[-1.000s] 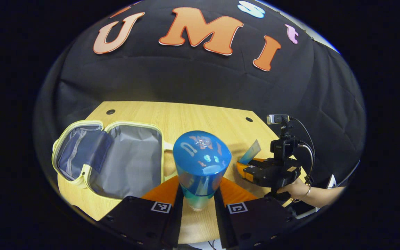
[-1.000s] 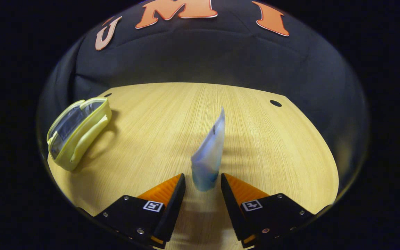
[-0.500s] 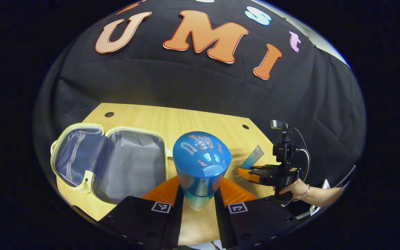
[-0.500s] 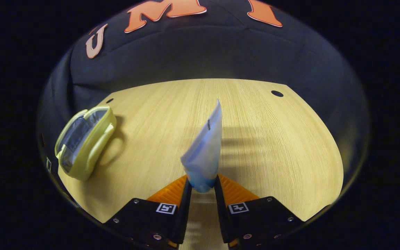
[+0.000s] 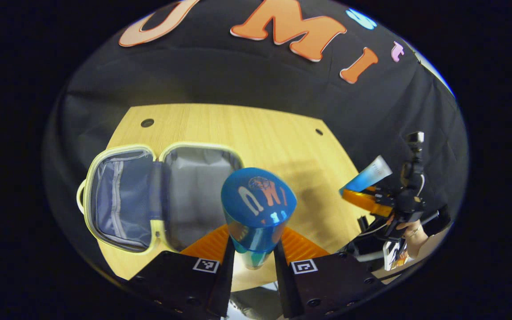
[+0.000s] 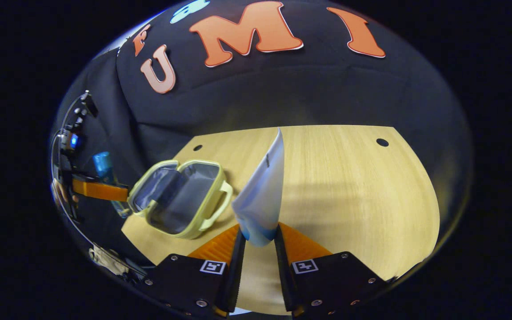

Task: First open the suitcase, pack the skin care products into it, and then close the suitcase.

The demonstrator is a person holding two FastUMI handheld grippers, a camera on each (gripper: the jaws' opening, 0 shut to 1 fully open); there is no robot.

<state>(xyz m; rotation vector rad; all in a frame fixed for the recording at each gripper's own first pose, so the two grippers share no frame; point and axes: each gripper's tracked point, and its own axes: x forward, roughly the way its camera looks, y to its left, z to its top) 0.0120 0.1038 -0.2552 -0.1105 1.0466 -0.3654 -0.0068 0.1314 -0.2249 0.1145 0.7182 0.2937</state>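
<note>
Left hand-held gripper (image 5: 252,262) clenched on blue-capped bottle (image 5: 257,209), carried off table (image 5: 256,129). Right hand-held gripper (image 6: 257,258) clenched on low end of soft tube (image 6: 262,195), also aloft.

Risks: tube gripped low, likely to flop or slip; smooth bottle may twist.

Suitcase (image 5: 158,191) lies open just ahead-left of left hand-held gripper, raised rim could snag load. Bare table ahead-right; both hand-held grippers converging may collide.

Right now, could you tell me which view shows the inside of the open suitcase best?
The left gripper view: the suitcase lies spread open there, both lined halves facing the camera. In the right gripper view, the suitcase sits farther off, seen at a slant.
</note>
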